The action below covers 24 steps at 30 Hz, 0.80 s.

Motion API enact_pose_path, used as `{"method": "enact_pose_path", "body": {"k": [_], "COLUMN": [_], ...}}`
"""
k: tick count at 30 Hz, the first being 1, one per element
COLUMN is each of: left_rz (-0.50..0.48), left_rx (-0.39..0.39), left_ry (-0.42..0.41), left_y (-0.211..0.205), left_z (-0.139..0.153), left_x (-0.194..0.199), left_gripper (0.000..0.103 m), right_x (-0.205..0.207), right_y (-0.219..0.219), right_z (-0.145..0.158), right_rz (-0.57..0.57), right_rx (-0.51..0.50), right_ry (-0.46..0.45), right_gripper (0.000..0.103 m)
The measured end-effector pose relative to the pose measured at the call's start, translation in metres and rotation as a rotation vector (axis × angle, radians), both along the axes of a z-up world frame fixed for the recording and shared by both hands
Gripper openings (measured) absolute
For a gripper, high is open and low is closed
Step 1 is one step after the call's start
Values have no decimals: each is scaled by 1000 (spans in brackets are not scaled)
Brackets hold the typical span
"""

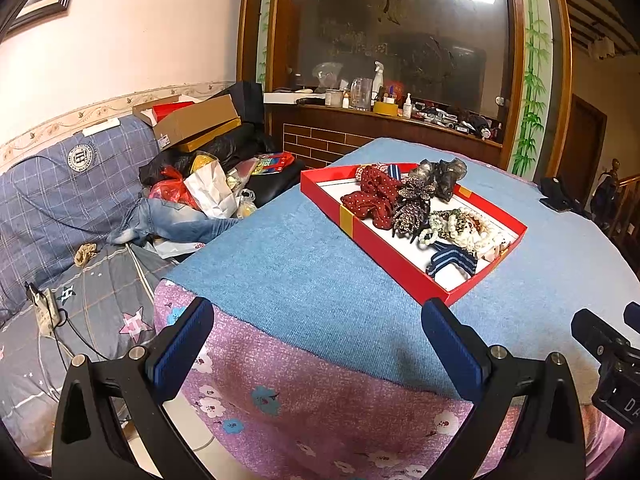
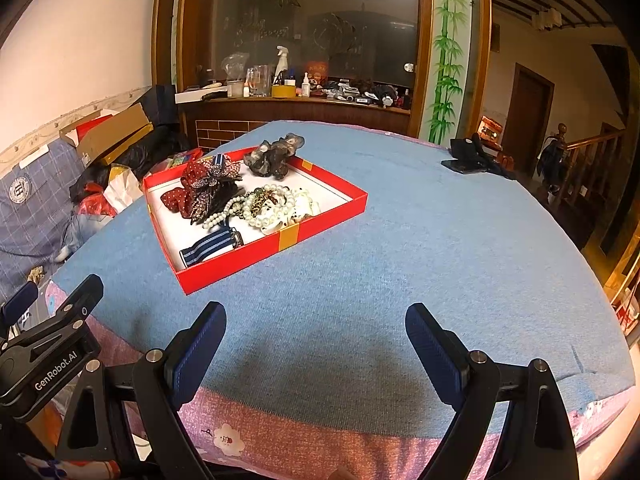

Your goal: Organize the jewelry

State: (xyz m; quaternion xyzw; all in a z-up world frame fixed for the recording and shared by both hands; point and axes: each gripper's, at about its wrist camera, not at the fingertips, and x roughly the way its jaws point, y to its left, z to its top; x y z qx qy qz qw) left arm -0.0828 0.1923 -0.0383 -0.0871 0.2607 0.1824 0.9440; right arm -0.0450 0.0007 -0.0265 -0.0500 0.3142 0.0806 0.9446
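Right wrist view takes in a round table [image 2: 400,240] covered by a blue knitted cloth over a pink floral cover. On its left half lies a shallow red cardboard box [image 2: 280,236] with a white floor and gold bands. Inside the box, at the far corner, sits a grey sheer scrunchie [image 2: 276,156]. Beside it lies a dark red polka-dot scrunchie [image 2: 180,200], with a brown patterned hair claw [image 2: 208,190] on top. Toward the near right side lies a heap of white pearl bead bracelets [image 2: 272,208], and at the near corner a navy striped fabric band [image 2: 210,245]. Both the right tongs [image 2: 316,344] and the left tongs [image 1: 318,340] hang spread wide and empty over the table's near edge, well apart from the box.
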Motion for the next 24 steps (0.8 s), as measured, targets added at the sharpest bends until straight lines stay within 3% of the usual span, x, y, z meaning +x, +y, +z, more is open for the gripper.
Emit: {"method": "enact_pose_path", "body": {"k": [24], "left_rz": [1], "left_rx": [10], "left_ry": [-1], "left_y": [-2], "left_z": [0], "left_x": [0], "left_gripper": [103], "right_x": [0], "right_y": [-1], "right_z": [0], "right_rz": [-2], "right_rx": [1], "right_ry": [4], "right_gripper": [94]}}
